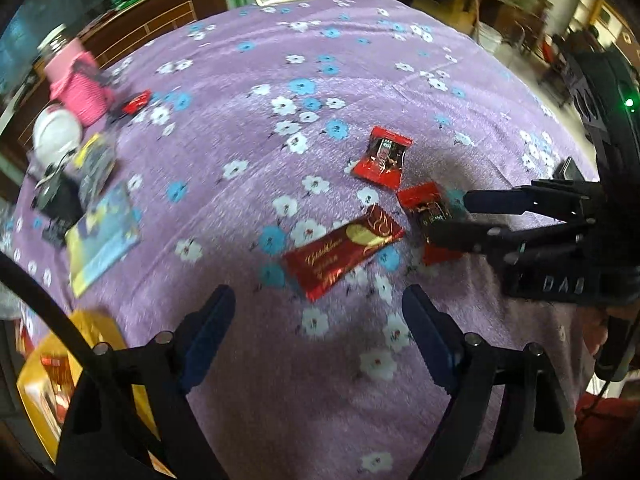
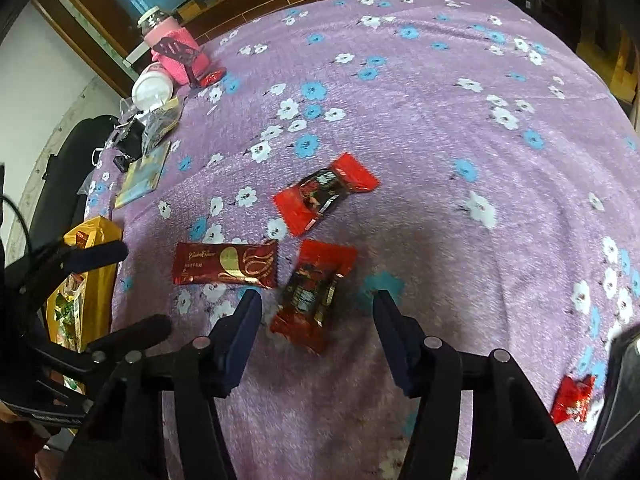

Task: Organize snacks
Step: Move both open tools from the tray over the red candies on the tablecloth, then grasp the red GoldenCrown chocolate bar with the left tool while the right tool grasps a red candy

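Note:
On the purple floral cloth [image 1: 280, 80] lie a long red-and-gold bar [image 1: 344, 252] and a red packet [image 1: 382, 158]. A second red packet [image 2: 312, 292] lies flat between the fingers of my right gripper [image 2: 316, 298]; its pads stand a little off the packet's sides, not pressing it. In the left wrist view the right gripper [image 1: 456, 220] reaches in from the right over that packet [image 1: 424, 204]. My left gripper [image 1: 316, 296] hovers open just short of the bar, nothing between its fingers. A yellow bag [image 1: 92, 344] with snacks inside stands at the table's left edge.
A pink jar [image 2: 176, 48], a white-lidded tub [image 2: 152, 86], a small red candy [image 2: 212, 77], a clear pouch and a booklet [image 2: 144, 176] line the left side. Another small red packet [image 2: 572, 398] lies at the near right. A wooden cabinet stands behind the table.

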Available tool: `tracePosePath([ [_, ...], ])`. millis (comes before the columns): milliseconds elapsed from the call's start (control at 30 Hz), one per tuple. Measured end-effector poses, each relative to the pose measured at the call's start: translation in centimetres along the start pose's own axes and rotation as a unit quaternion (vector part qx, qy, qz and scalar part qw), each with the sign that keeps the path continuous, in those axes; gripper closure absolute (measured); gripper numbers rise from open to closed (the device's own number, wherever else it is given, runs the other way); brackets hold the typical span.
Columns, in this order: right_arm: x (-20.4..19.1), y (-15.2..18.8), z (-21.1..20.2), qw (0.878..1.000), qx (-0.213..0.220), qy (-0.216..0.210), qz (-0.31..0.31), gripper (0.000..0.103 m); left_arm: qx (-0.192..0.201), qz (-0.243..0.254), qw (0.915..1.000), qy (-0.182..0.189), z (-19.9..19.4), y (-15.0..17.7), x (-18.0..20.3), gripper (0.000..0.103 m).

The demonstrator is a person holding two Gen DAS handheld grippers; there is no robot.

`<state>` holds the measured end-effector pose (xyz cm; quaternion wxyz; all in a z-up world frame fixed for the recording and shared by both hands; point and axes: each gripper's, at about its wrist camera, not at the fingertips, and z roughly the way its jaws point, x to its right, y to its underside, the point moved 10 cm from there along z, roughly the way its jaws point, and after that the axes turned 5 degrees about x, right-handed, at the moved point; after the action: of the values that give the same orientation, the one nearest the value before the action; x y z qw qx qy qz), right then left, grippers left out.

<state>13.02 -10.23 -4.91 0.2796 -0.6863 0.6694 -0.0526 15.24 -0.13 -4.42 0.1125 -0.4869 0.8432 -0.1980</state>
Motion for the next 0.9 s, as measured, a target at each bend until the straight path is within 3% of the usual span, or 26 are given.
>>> tracePosePath([
  [133, -0.4, 0.0, 1.1, 1.0, -0.01, 0.02, -0.015, 0.053, -0.007, 0.027, 0.9996, 0.006, 1.4, -0.7, 0.5, 0.017],
  [267, 0.4, 0.1, 1.0, 0.998, -0.008, 0.046, -0.037, 0.077, -0.016, 0.037, 0.999, 0.018, 2.8, -1.2, 0.9, 0.017],
  [633, 3.5, 2.5, -1.5, 0.999, -0.016, 0.043, -0.003, 0.078, -0.04, 0.069, 0.9962, 0.035, 5.8, -1.4, 2.0, 0.02],
  [733, 3.9, 2.8, -1.9, 0.999, -0.014, 0.045, 0.003, 0.078, -0.034, 0.063, 0.9969, 0.033, 5.3, -1.4, 2.0, 0.034],
  [800, 4.0, 3.0, -2.0, 0.999, -0.014, 0.045, 0.005, 0.078, -0.029, 0.054, 0.9976, 0.032, 4.8, -1.3, 2.0, 0.059],
  [900, 3.9, 3.0, -2.0, 0.999, -0.014, 0.045, 0.004, 0.078, -0.026, 0.029, 0.9987, 0.033, 4.1, -0.6, 1.5, 0.069],
])
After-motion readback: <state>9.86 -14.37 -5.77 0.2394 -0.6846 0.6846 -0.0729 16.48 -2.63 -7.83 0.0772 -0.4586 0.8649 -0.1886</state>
